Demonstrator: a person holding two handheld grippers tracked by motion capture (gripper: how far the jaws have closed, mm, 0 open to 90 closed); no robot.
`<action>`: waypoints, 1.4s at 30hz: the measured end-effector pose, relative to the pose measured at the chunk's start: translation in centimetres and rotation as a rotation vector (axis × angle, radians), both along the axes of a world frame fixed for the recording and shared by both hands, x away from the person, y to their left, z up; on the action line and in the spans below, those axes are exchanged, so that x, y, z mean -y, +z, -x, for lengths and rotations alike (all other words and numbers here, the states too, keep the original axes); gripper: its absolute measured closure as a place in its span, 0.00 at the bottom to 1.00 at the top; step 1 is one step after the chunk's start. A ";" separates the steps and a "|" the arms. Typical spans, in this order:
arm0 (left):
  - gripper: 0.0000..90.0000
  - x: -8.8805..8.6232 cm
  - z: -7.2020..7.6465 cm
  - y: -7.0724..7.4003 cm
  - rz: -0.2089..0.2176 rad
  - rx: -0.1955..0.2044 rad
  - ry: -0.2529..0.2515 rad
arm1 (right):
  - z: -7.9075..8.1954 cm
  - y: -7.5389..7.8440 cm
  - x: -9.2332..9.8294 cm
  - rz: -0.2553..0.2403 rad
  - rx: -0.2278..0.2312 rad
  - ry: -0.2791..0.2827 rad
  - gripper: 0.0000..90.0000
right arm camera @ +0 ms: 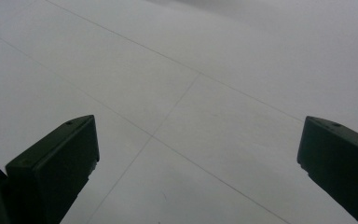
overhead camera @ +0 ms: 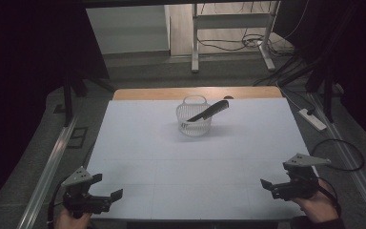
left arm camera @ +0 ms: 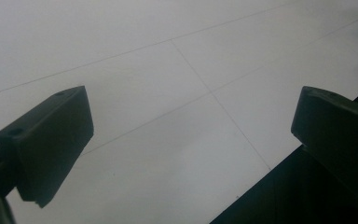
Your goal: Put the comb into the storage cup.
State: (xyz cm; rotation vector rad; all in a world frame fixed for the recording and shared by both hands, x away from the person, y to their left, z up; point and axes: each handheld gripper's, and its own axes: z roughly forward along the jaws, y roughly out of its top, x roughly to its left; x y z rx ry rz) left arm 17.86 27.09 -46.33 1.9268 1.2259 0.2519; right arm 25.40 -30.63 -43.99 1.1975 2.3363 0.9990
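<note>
White covers my bench [overhead camera: 171, 162] from edge to edge. A white basket [overhead camera: 193, 119] sits near the far middle of it. A black knife [overhead camera: 209, 110] leans in the basket, with its handle sticking out over the rim to the right. My left gripper [overhead camera: 108, 187] is at the near left corner, low over the bench. Its jaws are wide apart and hold nothing. My right gripper [overhead camera: 267, 184] is at the near right corner. Its jaws are wide apart too, with nothing between them. Both grippers are far from the basket.
</note>
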 end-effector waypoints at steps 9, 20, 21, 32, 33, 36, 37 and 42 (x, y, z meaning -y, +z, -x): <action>0.00 0.0 0.0 0.0 0.000 0.002 0.000 | 0.9 -0.1 0.9 0.017 -0.010 -0.030 0.00; 0.00 0.0 0.0 0.0 -0.005 0.005 0.003 | 1.7 0.0 1.9 0.035 -0.010 -0.073 0.00; 0.00 -0.1 0.0 0.0 -0.006 0.005 0.004 | 1.7 0.0 1.9 0.041 -0.012 -0.076 0.00; 0.00 -0.2 0.1 0.1 -0.013 0.007 0.015 | 2.1 0.0 2.0 0.075 -0.023 -0.088 0.00; 0.00 -0.2 0.1 0.0 -0.012 0.008 0.017 | 2.1 0.0 2.0 0.079 -0.025 -0.090 0.00; 0.00 -0.3 0.2 0.1 -0.016 0.009 0.022 | 2.2 -0.1 2.0 0.094 -0.037 -0.092 0.00; 0.00 -0.4 0.2 0.1 -0.017 0.010 0.024 | 2.2 -0.1 2.0 0.101 -0.041 -0.092 0.00; 0.00 -0.7 0.4 0.1 -0.017 0.013 0.039 | 2.2 -0.3 1.8 0.126 -0.067 -0.098 0.00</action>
